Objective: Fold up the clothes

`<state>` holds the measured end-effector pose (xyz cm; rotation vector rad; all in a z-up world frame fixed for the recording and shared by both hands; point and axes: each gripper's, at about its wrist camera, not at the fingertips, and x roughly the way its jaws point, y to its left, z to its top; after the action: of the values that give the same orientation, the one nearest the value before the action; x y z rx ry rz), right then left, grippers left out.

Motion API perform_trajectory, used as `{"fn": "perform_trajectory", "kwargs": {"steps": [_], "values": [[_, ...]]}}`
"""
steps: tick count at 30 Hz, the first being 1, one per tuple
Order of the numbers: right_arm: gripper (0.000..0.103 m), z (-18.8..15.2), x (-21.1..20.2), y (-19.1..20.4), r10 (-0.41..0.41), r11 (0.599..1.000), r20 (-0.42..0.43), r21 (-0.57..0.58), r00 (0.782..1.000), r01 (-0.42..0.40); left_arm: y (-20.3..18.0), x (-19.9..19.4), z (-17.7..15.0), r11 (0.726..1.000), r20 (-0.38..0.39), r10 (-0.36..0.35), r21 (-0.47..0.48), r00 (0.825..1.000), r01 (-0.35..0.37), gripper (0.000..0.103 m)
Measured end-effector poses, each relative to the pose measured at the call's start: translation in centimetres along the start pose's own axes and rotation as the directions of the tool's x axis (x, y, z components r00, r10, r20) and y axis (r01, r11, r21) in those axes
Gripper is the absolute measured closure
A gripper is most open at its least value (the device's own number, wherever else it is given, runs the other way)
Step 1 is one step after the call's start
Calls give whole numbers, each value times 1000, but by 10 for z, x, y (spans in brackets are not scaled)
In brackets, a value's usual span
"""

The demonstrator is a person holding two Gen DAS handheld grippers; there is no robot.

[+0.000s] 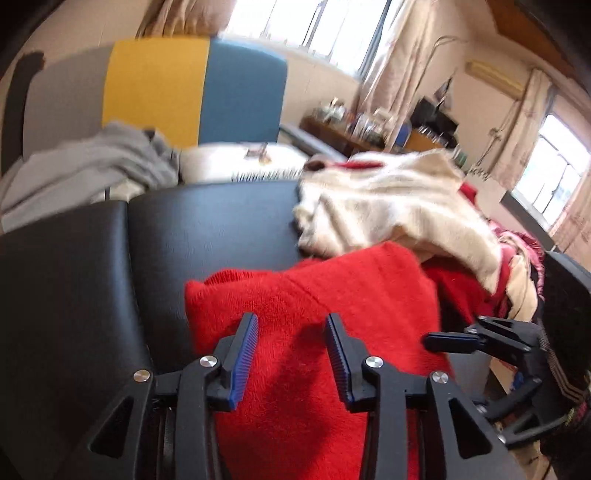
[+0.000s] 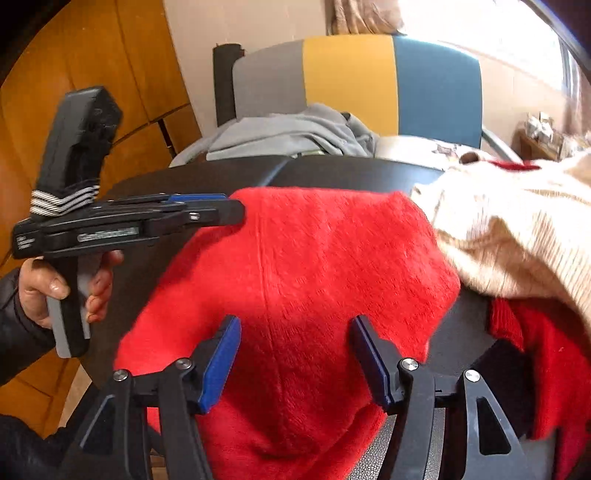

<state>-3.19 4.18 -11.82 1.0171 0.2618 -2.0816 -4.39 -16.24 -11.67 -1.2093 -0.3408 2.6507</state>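
a red knit [image 2: 295, 280] lies folded on the black worktop [image 1: 207, 229], its near edge cut off below both views. a cream knit [image 1: 391, 210] covers more red cloth to the right. left gripper [image 1: 291, 356] and right gripper [image 2: 295, 360] hover released above the red knit.

Daylight pours in from the tall windows [image 1: 325, 26] at the top of the left wrist view, blown out to near white — the same glare washes the upper right corner of the right wrist view. The fuzzy red knitted garment [image 2: 314, 277] is evenly lit, with soft dark shadows under the blue-padded fingers [image 2: 221, 354]. The black padded tabletop [image 1: 207, 229] shows a dull sheen. Both pictures bend strongly at the edges, corners black, and the cream ribbed sweater [image 1: 388, 206] is smeared by motion blur.
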Motion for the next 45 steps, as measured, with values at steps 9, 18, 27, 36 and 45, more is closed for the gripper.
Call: {"fn": "perform_trajectory", "kwargs": {"steps": [9, 18, 27, 36, 45], "values": [[39, -13, 10, -6, -29, 998, -13, -57, 999, 28, 9, -20, -6, 994, 68, -23, -102, 997, 30, 64], [0, -41, -28, -95, 217, 858, 83, 458, 973, -231, 90, -29, -36, 899, 33, -286, -336, 958, 280, 43], [0, -38, 25, -110, 348, 774, 47, 549, 936, -315, 87, 8, -44, 827, 33, -452, -360, 891, 433, 36], [42, -37, 35, -102, 333, 813, 52, 490, 942, -314, 70, 23, -51, 826, 23, -448, -372, 894, 424, 50], [50, -22, 34, -47, 454, 820, 17, 383, 891, -425, 76, -75, -98, 847, 162, -323, -390, 933, 361, 58]]}}
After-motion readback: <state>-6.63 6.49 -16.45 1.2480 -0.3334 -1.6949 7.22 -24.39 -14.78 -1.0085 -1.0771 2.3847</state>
